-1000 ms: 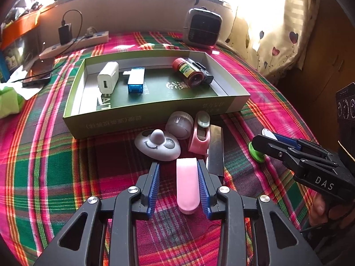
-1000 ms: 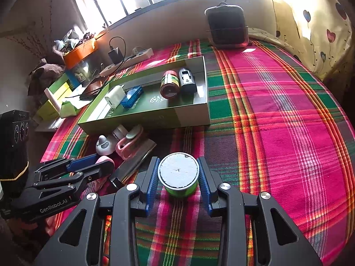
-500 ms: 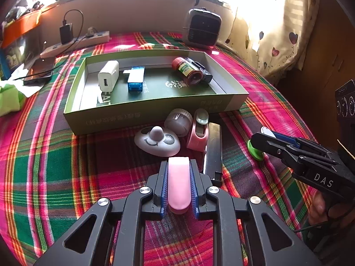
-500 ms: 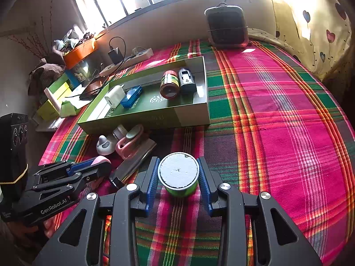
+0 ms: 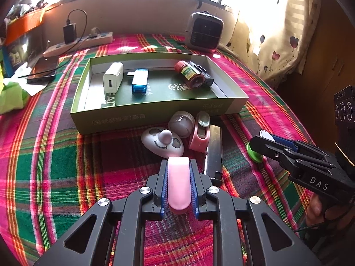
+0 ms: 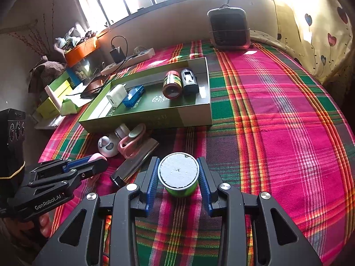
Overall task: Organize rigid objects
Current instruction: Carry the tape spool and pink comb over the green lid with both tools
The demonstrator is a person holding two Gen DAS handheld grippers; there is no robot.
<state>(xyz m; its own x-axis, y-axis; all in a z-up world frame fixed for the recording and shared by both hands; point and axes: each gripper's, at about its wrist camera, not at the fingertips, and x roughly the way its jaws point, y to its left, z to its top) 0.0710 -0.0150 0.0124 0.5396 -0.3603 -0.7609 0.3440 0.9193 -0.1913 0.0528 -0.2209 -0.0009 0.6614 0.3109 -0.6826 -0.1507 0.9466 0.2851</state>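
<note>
Now, pink case (image 5: 178,185): pinched in my left hand-held gripper (image 5: 178,166), just before the panda (image 5: 163,143).
Green tub (image 6: 178,175): on the plaid cloth (image 6: 277,137), between my right hand-held gripper's (image 6: 178,173) spread pads.
Box (image 5: 155,116): beyond both.

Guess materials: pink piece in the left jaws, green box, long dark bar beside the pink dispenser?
Pink piece: looks like smooth matte plastic or silicone, with an even colour and rounded end.
Green box: likely printed cardboard, with thin folded walls.
Dark bar: glossy, perhaps metal or hard plastic; it reflects light.
</note>
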